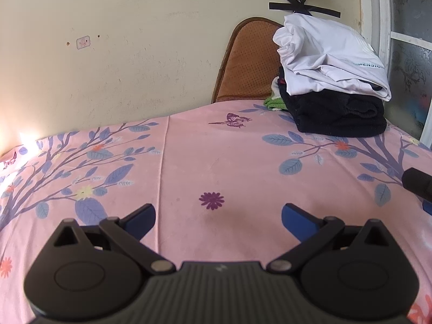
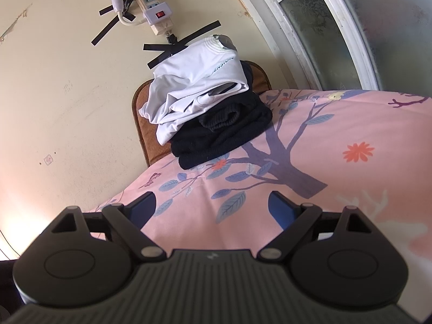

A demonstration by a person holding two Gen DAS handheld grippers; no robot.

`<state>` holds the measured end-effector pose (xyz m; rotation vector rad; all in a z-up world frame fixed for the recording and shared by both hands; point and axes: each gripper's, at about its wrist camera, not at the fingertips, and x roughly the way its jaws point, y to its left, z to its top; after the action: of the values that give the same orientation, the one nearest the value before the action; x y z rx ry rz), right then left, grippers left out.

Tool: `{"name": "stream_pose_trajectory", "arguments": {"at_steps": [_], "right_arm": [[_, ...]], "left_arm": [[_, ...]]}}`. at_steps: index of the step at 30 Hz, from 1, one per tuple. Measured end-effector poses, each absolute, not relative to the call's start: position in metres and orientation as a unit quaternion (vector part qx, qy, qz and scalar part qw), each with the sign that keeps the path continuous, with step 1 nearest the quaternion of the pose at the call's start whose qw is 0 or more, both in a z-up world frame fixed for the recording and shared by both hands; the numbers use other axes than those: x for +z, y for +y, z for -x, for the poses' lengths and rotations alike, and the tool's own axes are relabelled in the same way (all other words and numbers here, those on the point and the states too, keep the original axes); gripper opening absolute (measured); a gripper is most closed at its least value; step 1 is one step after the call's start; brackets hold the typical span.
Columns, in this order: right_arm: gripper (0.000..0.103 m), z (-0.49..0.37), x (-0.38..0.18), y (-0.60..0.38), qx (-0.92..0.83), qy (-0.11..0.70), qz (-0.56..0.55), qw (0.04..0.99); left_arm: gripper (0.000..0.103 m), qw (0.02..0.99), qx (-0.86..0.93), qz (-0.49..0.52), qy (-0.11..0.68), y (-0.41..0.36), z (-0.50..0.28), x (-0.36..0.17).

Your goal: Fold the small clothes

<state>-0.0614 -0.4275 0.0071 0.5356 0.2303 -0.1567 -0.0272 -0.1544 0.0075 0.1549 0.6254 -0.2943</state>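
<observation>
A stack of folded clothes stands at the far end of the bed: a white shirt [image 1: 329,62] on top of a black garment [image 1: 337,116], with a bit of green cloth [image 1: 274,104] behind it. The right wrist view shows the same white shirt [image 2: 194,86] and black garment [image 2: 221,135]. My left gripper [image 1: 218,217] is open and empty, low over the pink floral sheet [image 1: 216,162]. My right gripper [image 2: 212,210] is open and empty over the sheet [image 2: 351,124], short of the stack. A dark part of the right gripper [image 1: 418,183] shows at the left view's right edge.
A brown perforated chair back [image 1: 248,62] stands between bed and cream wall [image 1: 121,54]. A power strip [image 2: 155,8] is taped to the wall above the stack. A white-framed frosted window [image 2: 324,27] runs along the right.
</observation>
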Motion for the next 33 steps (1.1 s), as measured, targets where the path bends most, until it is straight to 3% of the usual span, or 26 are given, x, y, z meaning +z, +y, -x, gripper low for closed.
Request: {"name": "stream_pose_trajectory", "arguments": {"at_steps": [33], "right_arm": [[0.092,0.0629,0.0079,-0.4286,-0.077,0.113,-0.264,0.955]], "left_arm": [[0.103,0.933,-0.151,-0.083,0.315,-0.1567,0.0280,0.0051]]}}
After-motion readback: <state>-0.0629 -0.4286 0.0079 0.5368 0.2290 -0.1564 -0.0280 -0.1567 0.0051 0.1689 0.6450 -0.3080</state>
